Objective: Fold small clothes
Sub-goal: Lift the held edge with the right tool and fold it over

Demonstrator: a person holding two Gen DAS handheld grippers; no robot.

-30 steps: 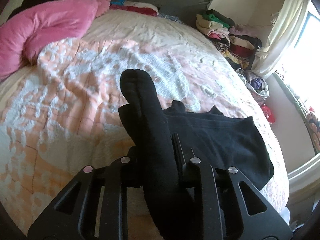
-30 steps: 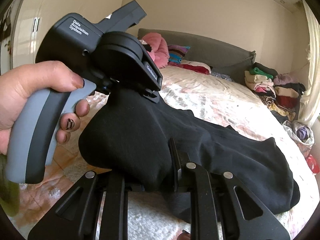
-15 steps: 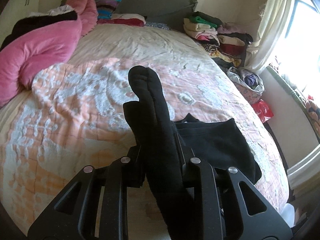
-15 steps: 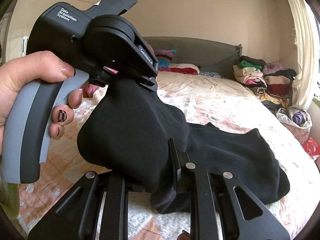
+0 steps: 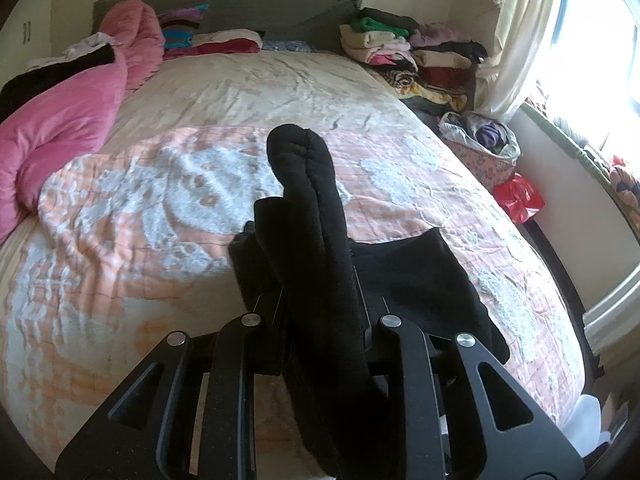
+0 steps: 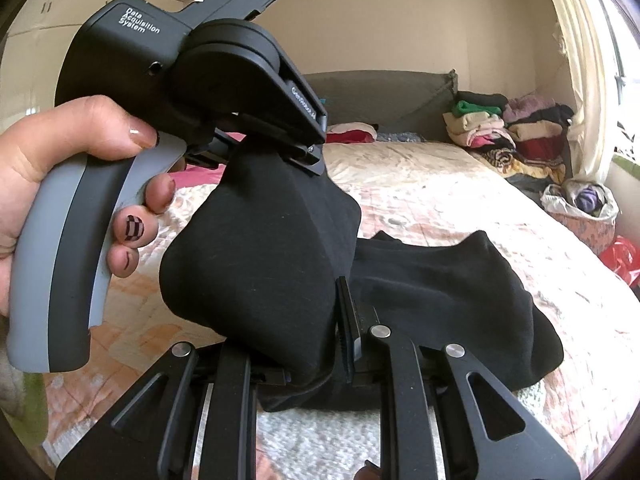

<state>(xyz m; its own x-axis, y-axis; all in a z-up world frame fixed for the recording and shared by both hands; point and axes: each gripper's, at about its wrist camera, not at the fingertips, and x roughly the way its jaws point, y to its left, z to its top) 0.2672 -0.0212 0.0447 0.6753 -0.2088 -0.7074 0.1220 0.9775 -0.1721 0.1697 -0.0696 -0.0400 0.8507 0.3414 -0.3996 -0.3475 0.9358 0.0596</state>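
Observation:
A black garment (image 5: 416, 280) lies partly on the bed's peach-and-white quilt (image 5: 152, 216), with one end lifted by both grippers. In the left wrist view my left gripper (image 5: 320, 300) is shut on a bunched fold of the black cloth that sticks up past the fingers. In the right wrist view my right gripper (image 6: 312, 328) is shut on another part of the black garment (image 6: 260, 272). Just above it a person's hand (image 6: 60, 152) holds the left gripper's grey handle (image 6: 60, 272), and that gripper's jaws pinch the raised cloth. The garment's far part (image 6: 460, 288) rests on the quilt.
A pink comforter (image 5: 60, 120) is heaped at the bed's far left. Folded clothes (image 5: 404, 52) are stacked by the headboard on the right. Beside the bed near the window sit a bag of laundry (image 5: 480, 140) and a red bag (image 5: 518, 198).
Both grippers have moved together with the black cloth held, raising it a little. The garment's lying part has slid nearer, and more of the far bed and headboard shows.

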